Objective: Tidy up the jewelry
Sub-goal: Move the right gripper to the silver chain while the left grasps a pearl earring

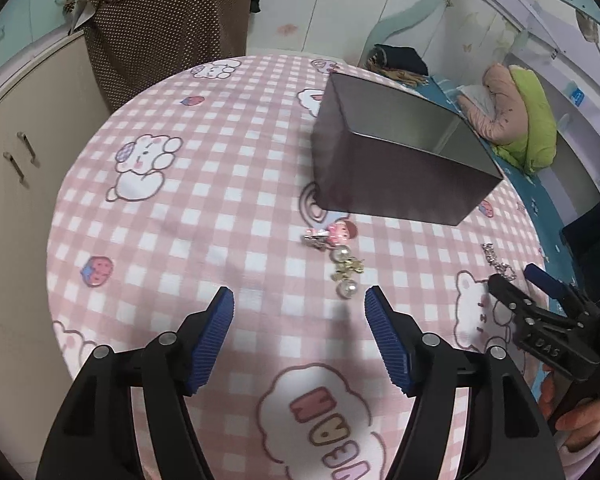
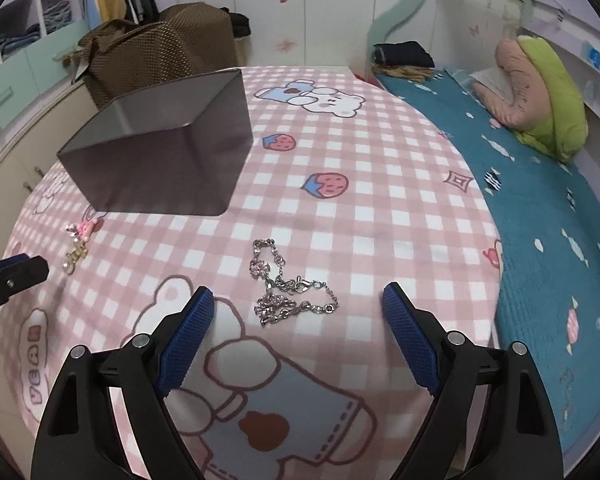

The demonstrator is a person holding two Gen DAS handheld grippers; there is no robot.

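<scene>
Silver chain bracelet (image 2: 288, 284) heaped on pink checked tablecloth (image 2: 380, 208), just ahead of right gripper (image 2: 298, 300), jaws wide, empty. Pearl-and-gold charm (image 1: 346, 270) before left gripper (image 1: 300, 300), likewise spread, holding nothing. Open grey metal box (image 1: 396, 160) behind both.

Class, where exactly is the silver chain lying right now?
In the right wrist view, the silver chain lies loose on the checked tablecloth, just ahead of the right gripper's open jaws.
</scene>
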